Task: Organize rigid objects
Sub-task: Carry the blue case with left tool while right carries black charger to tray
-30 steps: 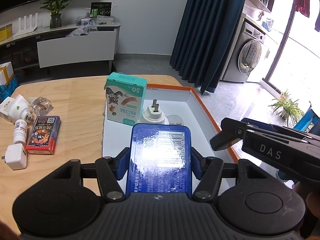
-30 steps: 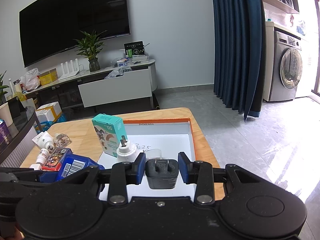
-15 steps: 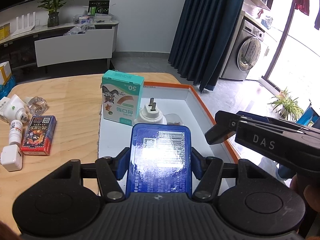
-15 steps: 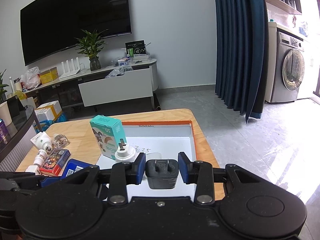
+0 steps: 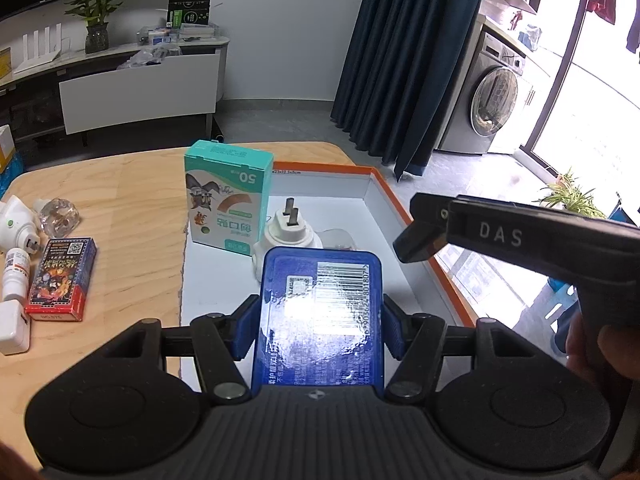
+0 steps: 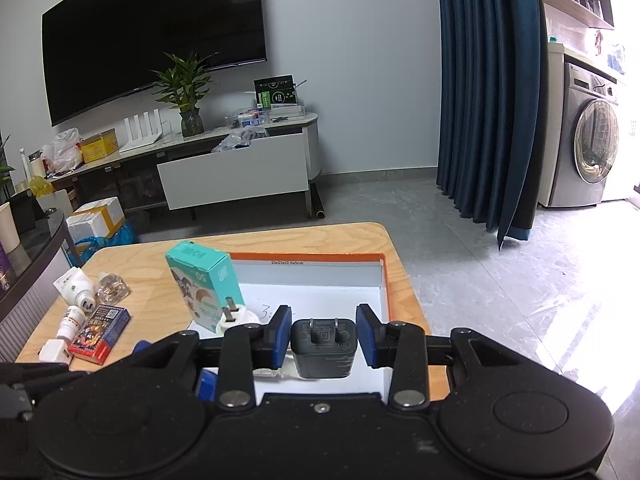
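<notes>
Two stiff, light things ride above the orange-rimmed box [image 5: 404,208]: my left gripper [image 5: 320,326] pinches the glossy, slippery blue pack [image 5: 320,312] by its sides, my right gripper [image 6: 324,334] the black charger [image 6: 324,354].

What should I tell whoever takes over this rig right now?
Left gripper: shut on the blue box, above the tray.
Right gripper: shut on the black charger, also over the tray.
Done: teal box and white plug are in the tray.
Left: set both held items down, then collect the red card box, small bottle, white adapters and clear piece from the table.
</notes>
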A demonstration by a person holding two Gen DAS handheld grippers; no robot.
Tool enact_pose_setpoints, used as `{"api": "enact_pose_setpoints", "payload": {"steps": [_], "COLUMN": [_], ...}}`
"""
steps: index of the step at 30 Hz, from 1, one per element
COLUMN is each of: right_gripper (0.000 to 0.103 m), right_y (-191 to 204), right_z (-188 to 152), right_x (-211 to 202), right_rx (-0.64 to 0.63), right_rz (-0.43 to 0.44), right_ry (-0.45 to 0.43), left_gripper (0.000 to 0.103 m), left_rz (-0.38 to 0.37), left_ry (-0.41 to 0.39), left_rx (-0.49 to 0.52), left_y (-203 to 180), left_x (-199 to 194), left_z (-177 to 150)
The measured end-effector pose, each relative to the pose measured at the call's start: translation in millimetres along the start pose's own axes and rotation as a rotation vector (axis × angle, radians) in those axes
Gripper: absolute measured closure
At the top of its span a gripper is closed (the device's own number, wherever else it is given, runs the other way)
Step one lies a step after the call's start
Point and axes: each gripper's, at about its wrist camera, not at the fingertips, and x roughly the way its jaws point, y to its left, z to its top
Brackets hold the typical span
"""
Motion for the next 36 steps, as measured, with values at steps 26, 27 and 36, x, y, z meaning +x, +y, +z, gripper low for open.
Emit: {"api": "enact_pose_setpoints", "payload": {"steps": [26,27,36], "right_gripper": [0.059,0.059,0.059], "right_y": [-15,-15,-20], "right_z": [25,26,37], "right_x": [53,55,81], "right_rx": [-0.027,-0.026,-0.04], "right_rz": [0.026,0.028,0.044], "right_ry": [0.061,0.067,0.119], "left_gripper": [0.041,0.041,0.041], "left_rz": [-0.025,-0.029,-0.042], "left_ry": [0.033,0.036,0.052], "left_rx": [0.025,0.025,0.032], "left_y": [-16,-16,-22], "left_x": [26,27,38], "left_z": [11,11,14]}}
